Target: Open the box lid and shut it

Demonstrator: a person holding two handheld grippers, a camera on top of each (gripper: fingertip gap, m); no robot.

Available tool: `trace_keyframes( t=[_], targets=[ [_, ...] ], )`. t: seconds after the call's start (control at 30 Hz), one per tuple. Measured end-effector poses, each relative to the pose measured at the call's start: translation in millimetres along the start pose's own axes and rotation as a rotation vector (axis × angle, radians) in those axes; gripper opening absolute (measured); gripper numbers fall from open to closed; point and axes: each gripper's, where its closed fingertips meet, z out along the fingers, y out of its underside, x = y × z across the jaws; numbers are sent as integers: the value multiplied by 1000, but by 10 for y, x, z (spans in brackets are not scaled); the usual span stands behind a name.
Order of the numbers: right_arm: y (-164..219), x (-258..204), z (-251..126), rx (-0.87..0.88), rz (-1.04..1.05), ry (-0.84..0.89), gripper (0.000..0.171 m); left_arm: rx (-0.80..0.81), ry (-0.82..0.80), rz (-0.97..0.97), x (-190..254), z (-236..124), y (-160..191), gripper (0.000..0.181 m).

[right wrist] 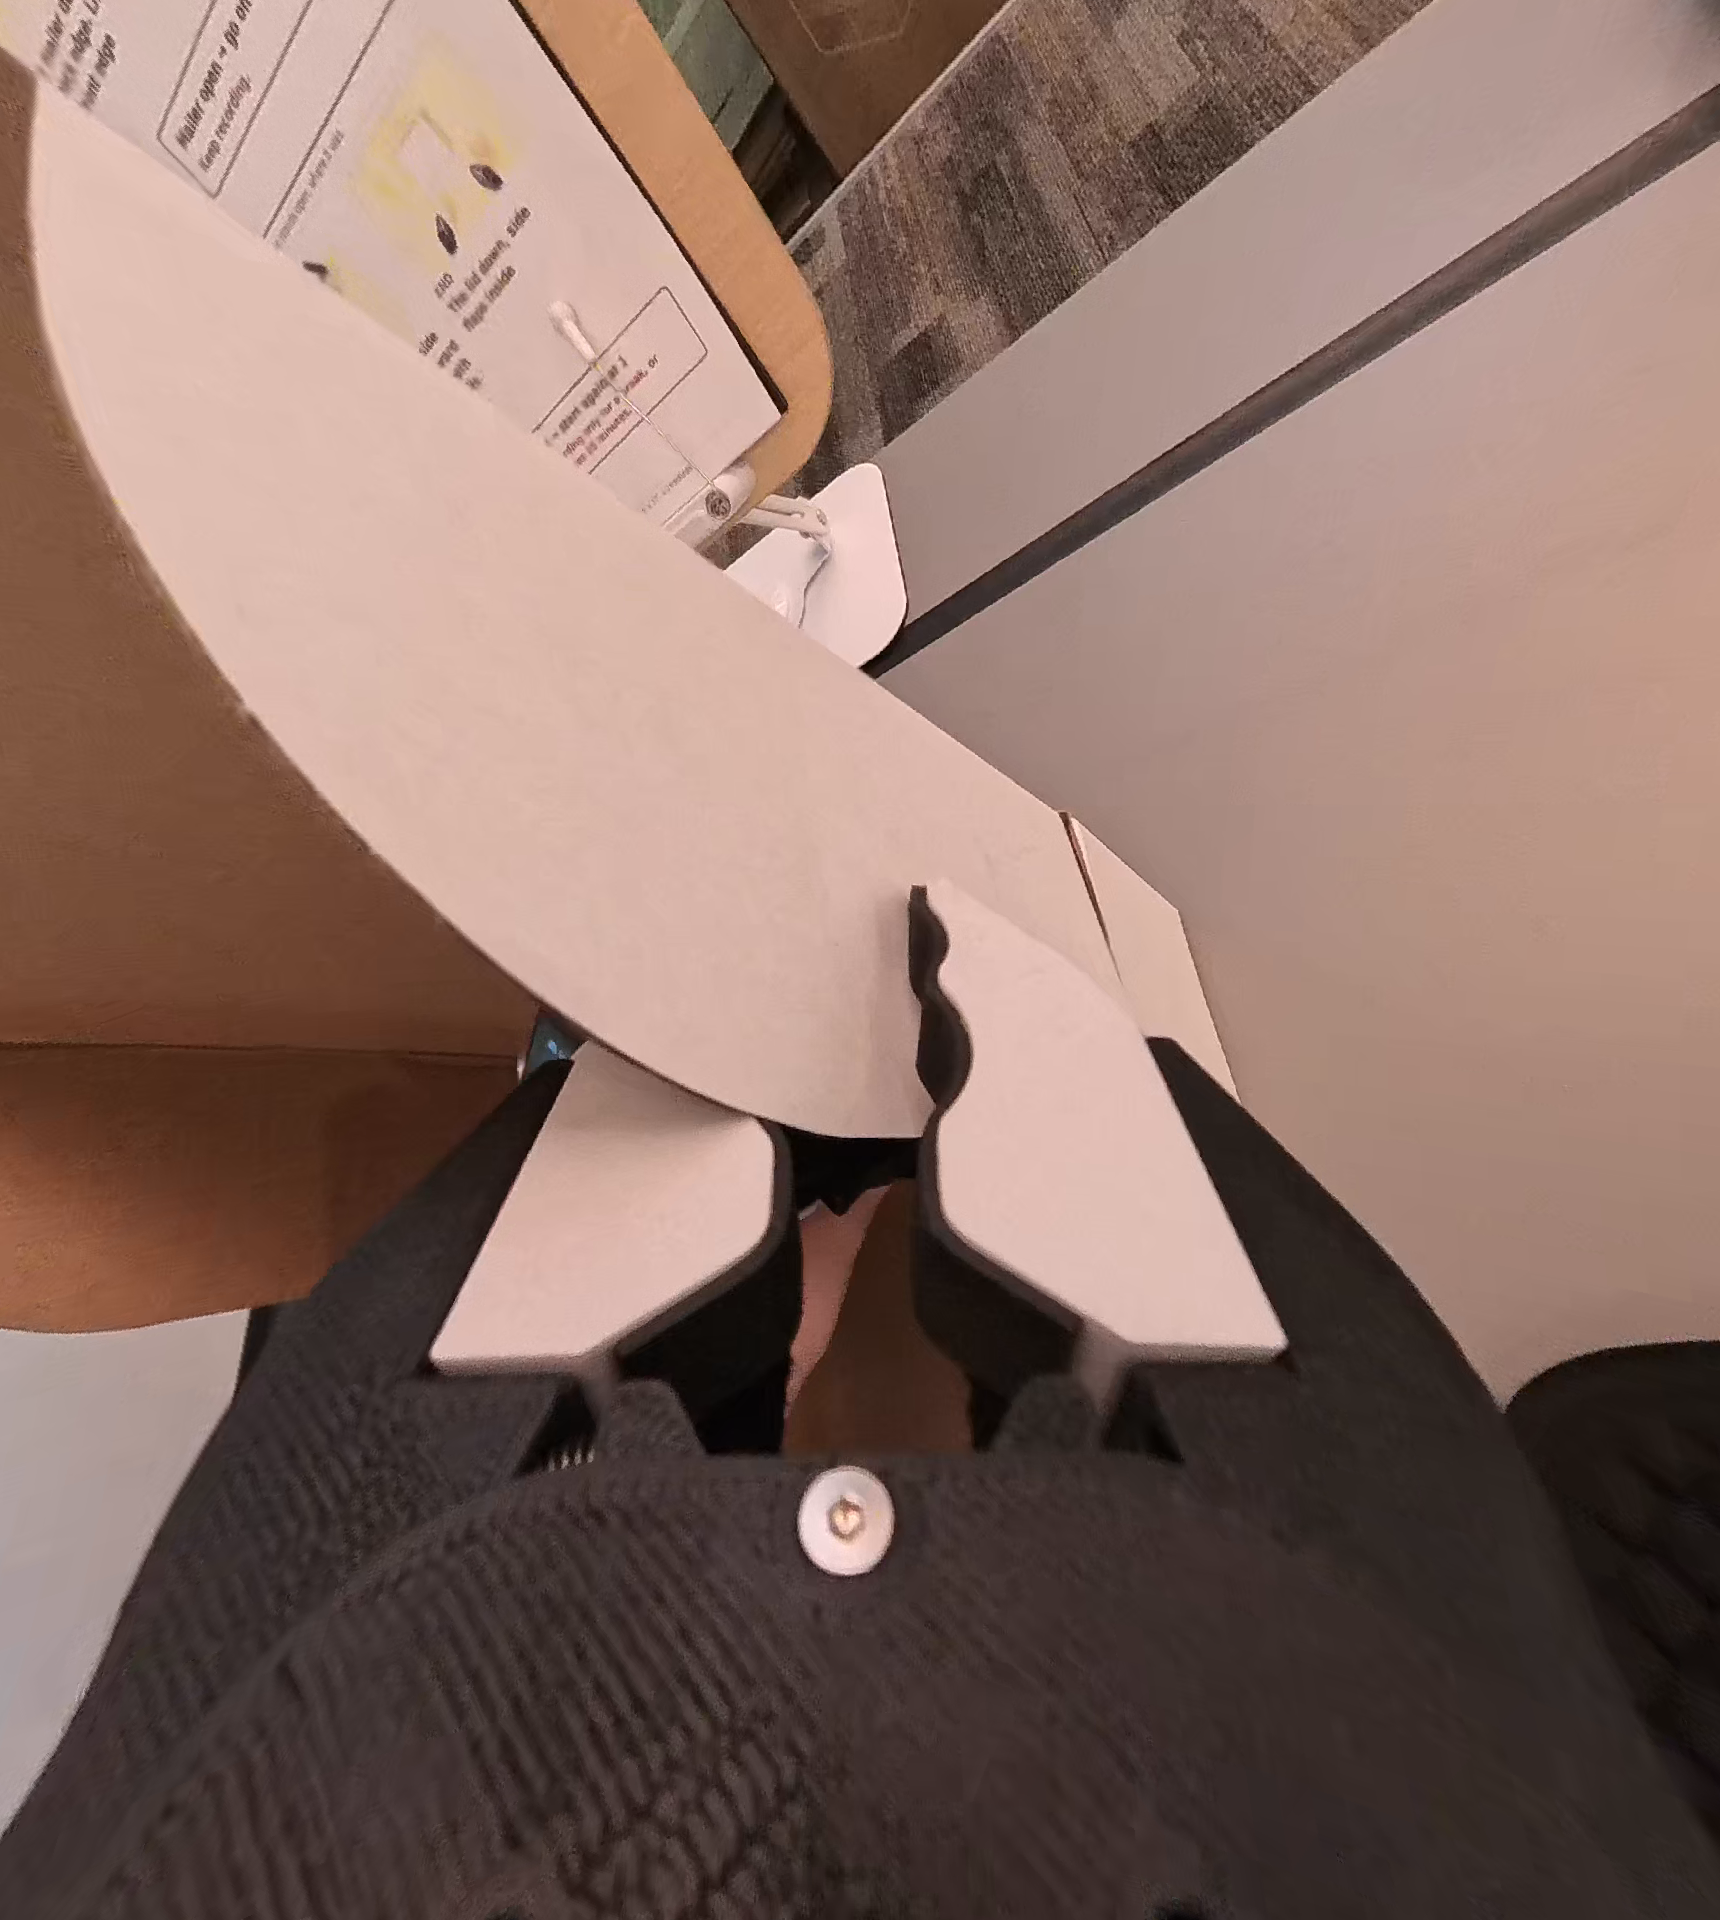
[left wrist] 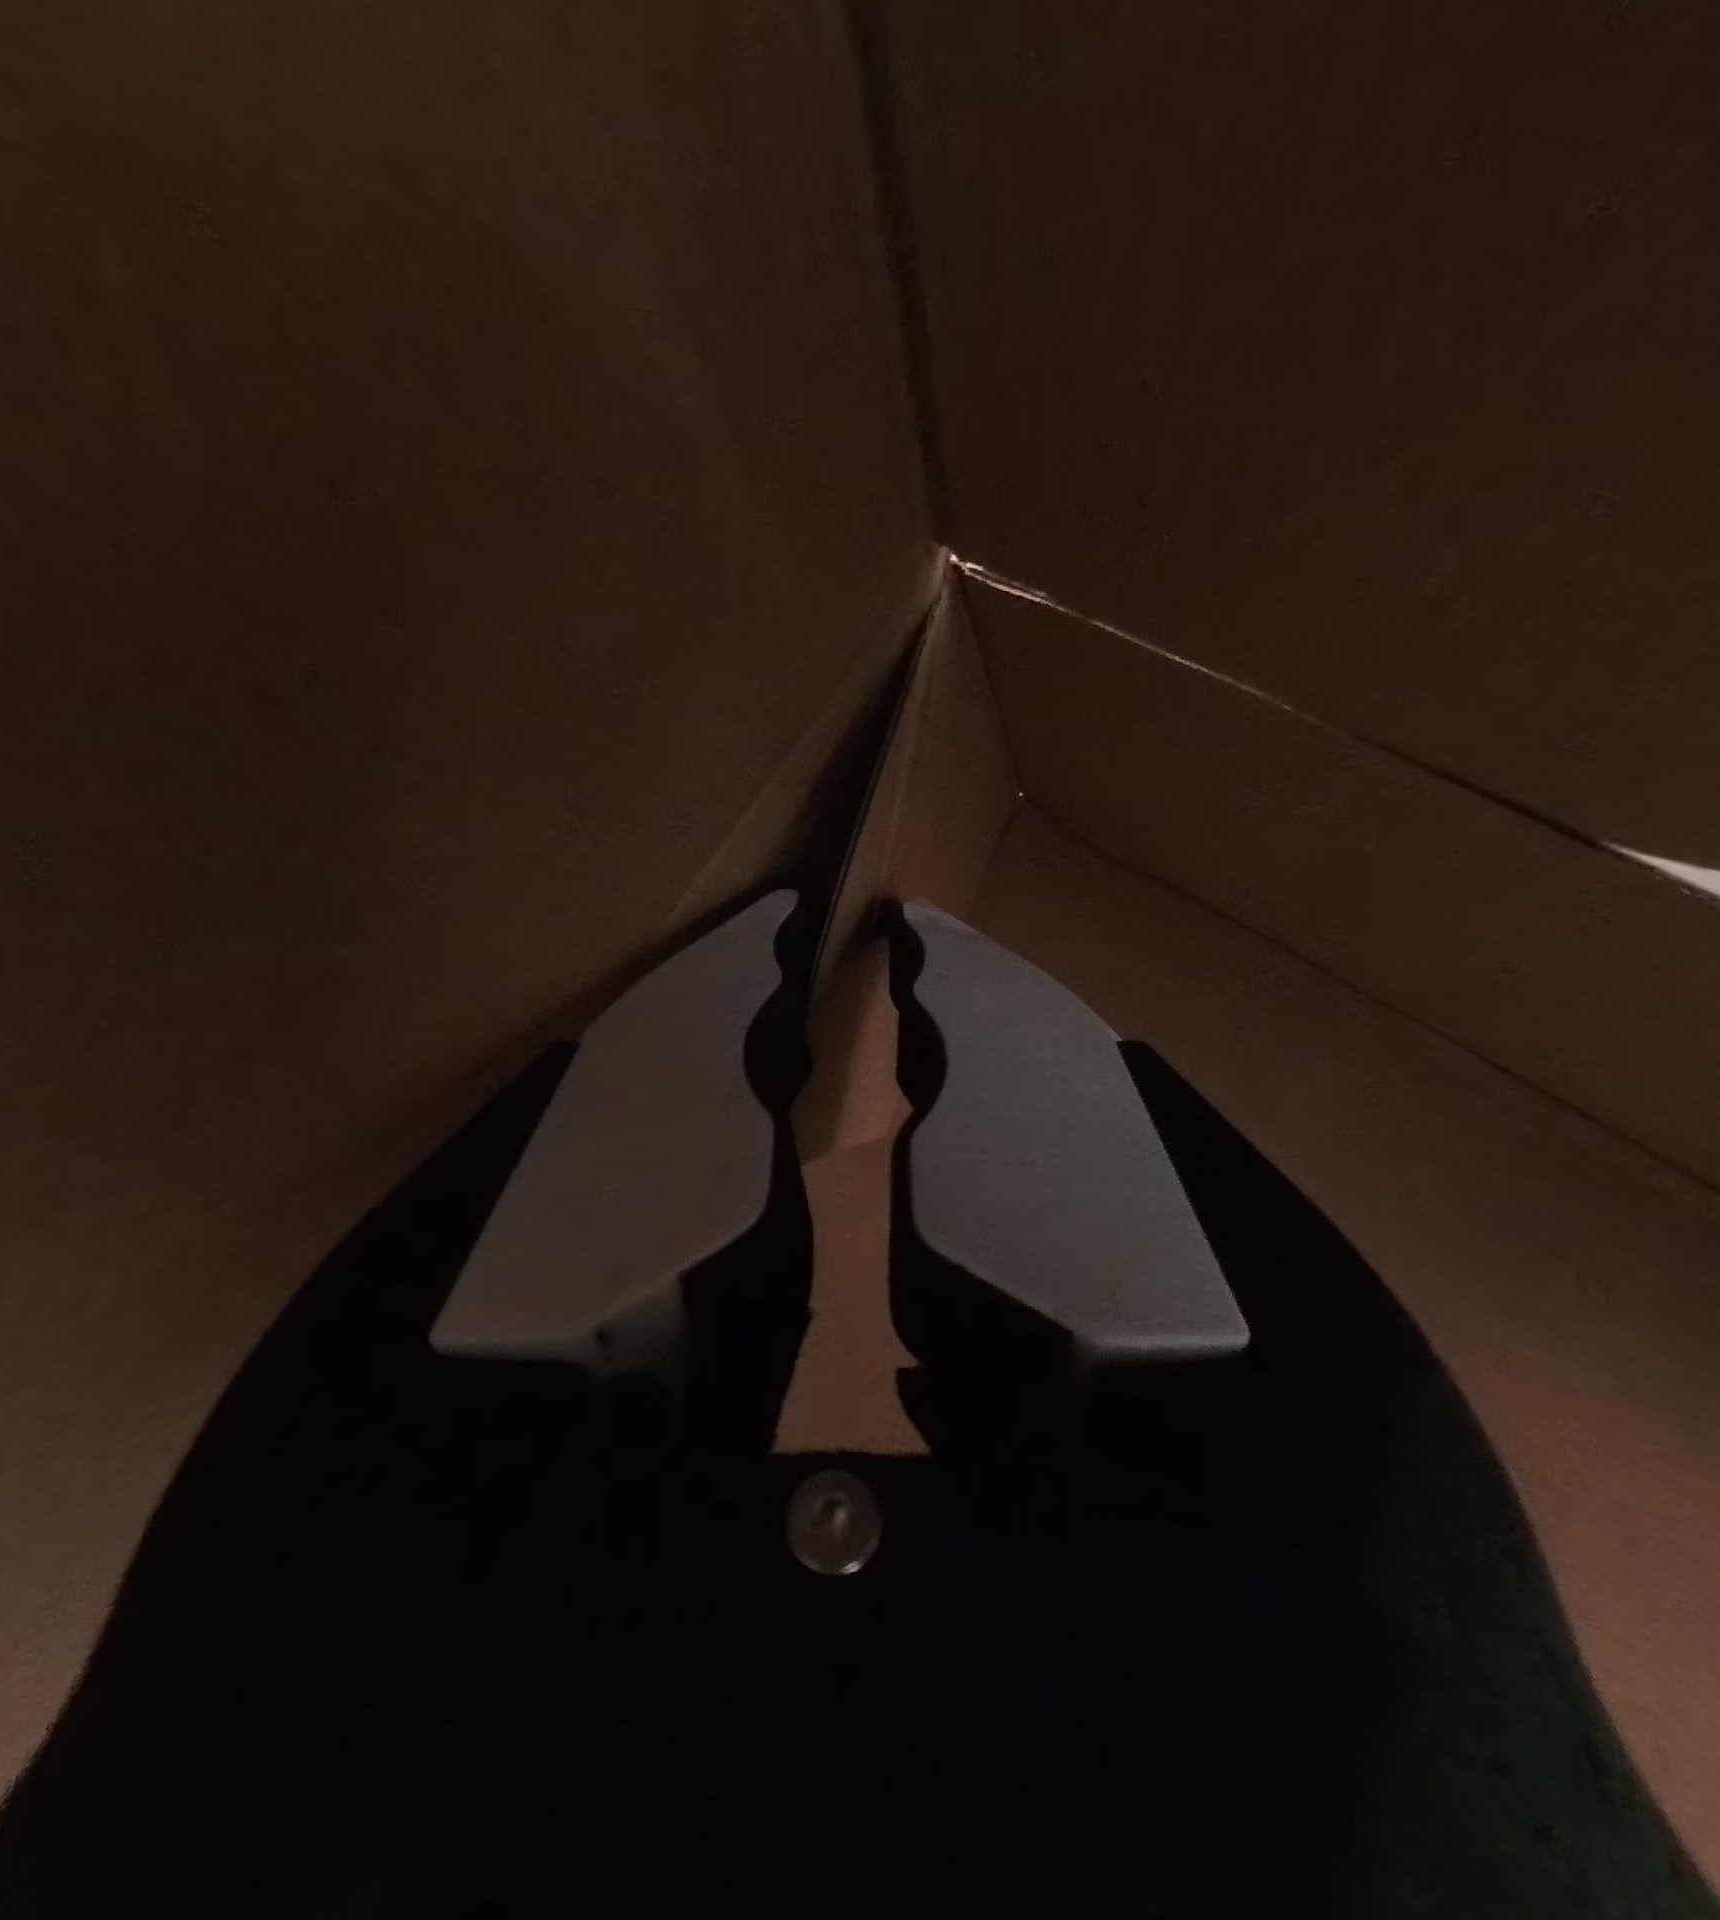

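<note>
The cardboard box is white outside and brown inside. In the left wrist view I look into its dark inside, at a corner point(left wrist: 949, 582) where the walls meet the lid point(left wrist: 1355, 364) overhead. My left gripper point(left wrist: 840, 935) is nearly shut, with a thin flap edge point(left wrist: 861, 821) running between its fingertips. In the right wrist view the white lid panel point(right wrist: 523, 748) curves across the frame. My right gripper point(right wrist: 861, 935) is shut on the lid's edge. Its right finger point(right wrist: 1032, 1091) lies on top and the lid hides its left fingertip. A small side flap point(right wrist: 1142, 935) sticks out beside it.
A printed sheet point(right wrist: 523, 260) on a wooden board stands behind the box, with a white stand base point(right wrist: 840, 566) by it. The white table point(right wrist: 1458, 831) has a dark seam point(right wrist: 1355, 343). Grey carpet point(right wrist: 1043, 156) shows beyond. A black textured thing point(right wrist: 1687, 1538) is at the lower right.
</note>
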Motion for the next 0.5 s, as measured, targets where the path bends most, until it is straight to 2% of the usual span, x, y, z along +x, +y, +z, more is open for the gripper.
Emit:
trace_keyframes(
  t=[0.2,0.37,0.5],
  targets=[
    [-7,-69,34,-27,-85,63,19,20,9,-4,-1,-9,-4,12],
    [77,74,-18,45,-115,39,14,7,0,14,-8,5,8,11],
    [161,183,-71,108,-76,-48,13,1,17,13,5,5,8,11]
  ],
)
